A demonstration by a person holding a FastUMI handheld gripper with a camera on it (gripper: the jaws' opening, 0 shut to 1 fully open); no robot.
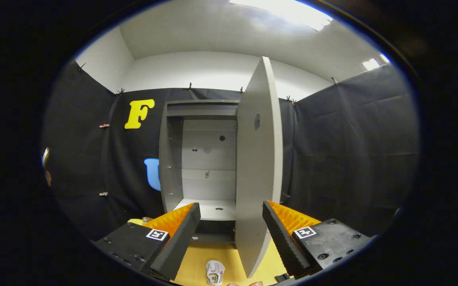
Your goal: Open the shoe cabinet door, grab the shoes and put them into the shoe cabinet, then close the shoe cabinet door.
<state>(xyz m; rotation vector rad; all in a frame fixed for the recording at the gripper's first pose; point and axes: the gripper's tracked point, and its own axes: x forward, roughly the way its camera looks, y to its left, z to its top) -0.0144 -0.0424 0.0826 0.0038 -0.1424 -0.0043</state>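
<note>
A grey shoe cabinet [201, 159] stands ahead against the black cloth wall, its inside bare. Its door [259, 167] is swung wide open toward me, seen almost edge-on, with its lower part between my fingers. My gripper [231, 208] is open, the fingers spread apart on either side of the door's bottom edge and not pressing on it. A white shoe [215, 272] lies on the yellow floor below, between the fingers and close to me.
The yellow floor [197, 262] runs from me up to the cabinet's foot. Black cloth walls close in left and right. A fingertip of a person's hand [245, 283] shows beside the shoe.
</note>
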